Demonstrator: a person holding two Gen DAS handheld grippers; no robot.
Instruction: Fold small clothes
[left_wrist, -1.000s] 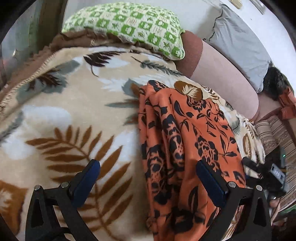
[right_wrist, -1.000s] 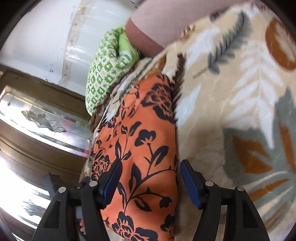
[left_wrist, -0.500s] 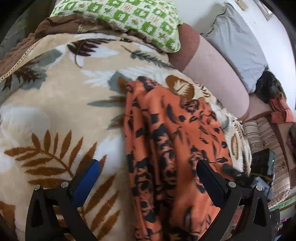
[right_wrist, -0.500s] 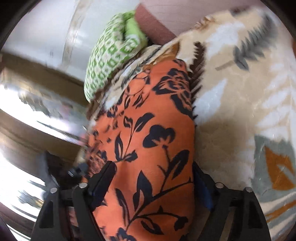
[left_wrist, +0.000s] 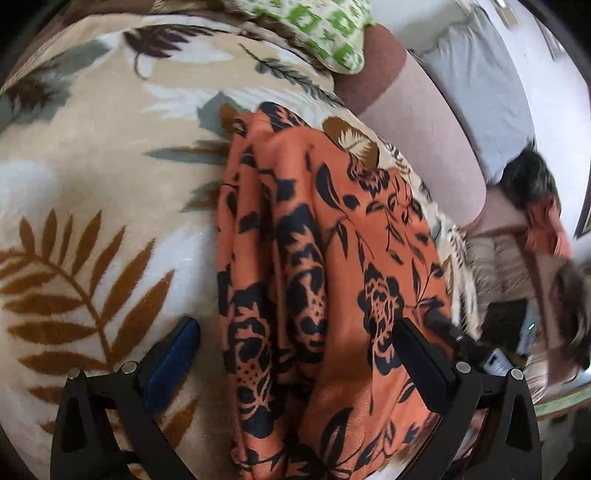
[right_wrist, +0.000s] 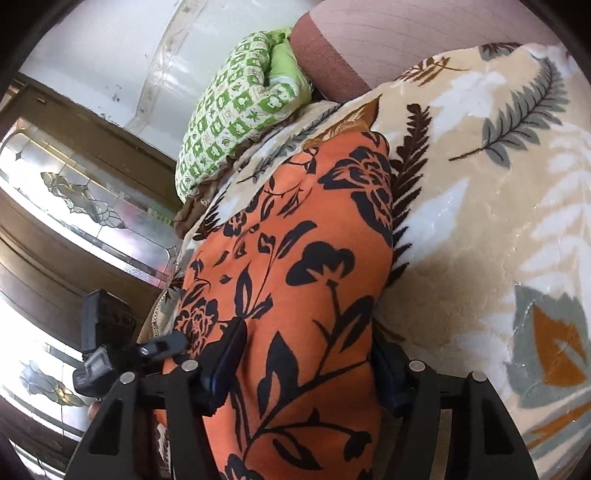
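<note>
The orange floral garment (left_wrist: 325, 280) lies folded into a long strip on the leaf-patterned blanket (left_wrist: 92, 206) that covers the bed, its far end pointing toward the green checked pillow (right_wrist: 236, 110). The left tool (left_wrist: 295, 362) hovers with its jaws spread wide; part of the garment lies between them, unpinched. The right tool (right_wrist: 306, 365) straddles the strip, jaws having just narrowed, the cloth bulging between its pads (right_wrist: 227, 358); whether they pinch it is unclear.
</note>
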